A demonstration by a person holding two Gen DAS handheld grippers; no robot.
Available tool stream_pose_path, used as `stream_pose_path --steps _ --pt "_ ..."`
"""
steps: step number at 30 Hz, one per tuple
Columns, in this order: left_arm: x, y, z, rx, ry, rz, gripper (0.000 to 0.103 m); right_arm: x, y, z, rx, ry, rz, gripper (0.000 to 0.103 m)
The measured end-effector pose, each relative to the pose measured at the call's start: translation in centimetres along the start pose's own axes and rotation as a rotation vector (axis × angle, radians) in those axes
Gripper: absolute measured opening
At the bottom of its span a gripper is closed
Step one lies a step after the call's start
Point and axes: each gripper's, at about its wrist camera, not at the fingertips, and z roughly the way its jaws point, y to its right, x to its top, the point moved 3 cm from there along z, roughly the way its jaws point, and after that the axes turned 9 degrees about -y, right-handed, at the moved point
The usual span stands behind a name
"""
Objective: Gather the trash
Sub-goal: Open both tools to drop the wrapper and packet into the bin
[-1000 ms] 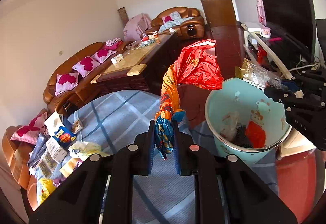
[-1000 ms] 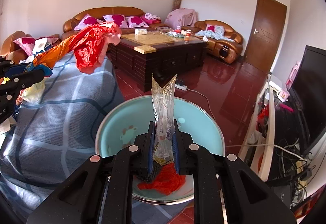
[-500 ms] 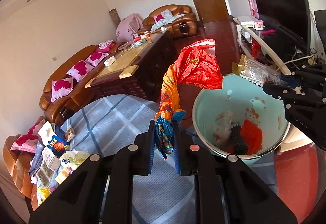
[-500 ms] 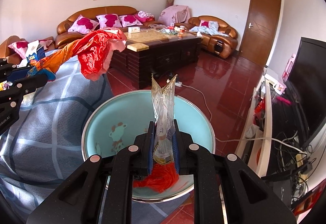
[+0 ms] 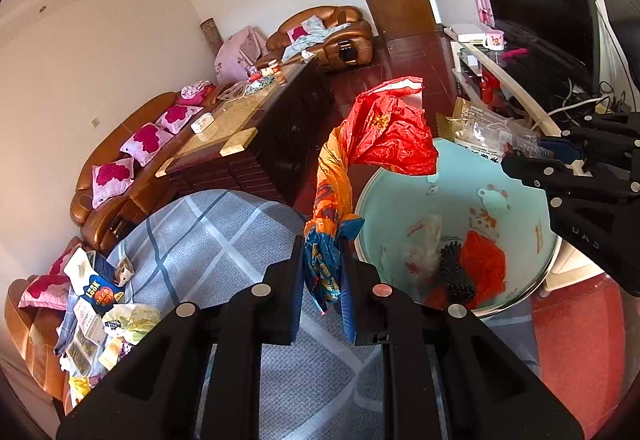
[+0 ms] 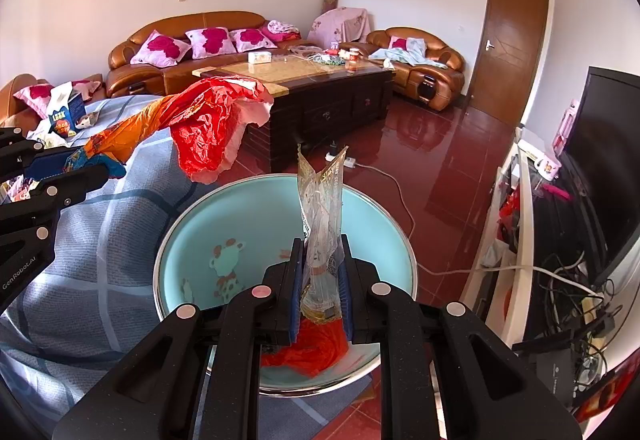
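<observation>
the right gripper [image 6: 320,280] pinches a clear wrapper [image 6: 322,207] over the teal bin [image 6: 188,224]; the left gripper [image 5: 322,272] clamps a red plastic bag [image 5: 390,131] beside the bin's rim, so releasing there could drop it outside.

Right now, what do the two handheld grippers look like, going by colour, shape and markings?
Both the left gripper and the right gripper are matte black, angular two-finger frames with round silver fasteners and blue pads inside the fingers. White "GenRobot.AI" lettering runs along the left gripper's side in the right wrist view. No hand or sleeve shows.
</observation>
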Motion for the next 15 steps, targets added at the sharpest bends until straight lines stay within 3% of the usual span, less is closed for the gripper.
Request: stream_pose_path --steps 15 --pt "-0.01 0.14 0.07 -0.003 -0.003 0.000 0.016 -0.15 0.08 0.10 0.002 0.000 0.003 0.017"
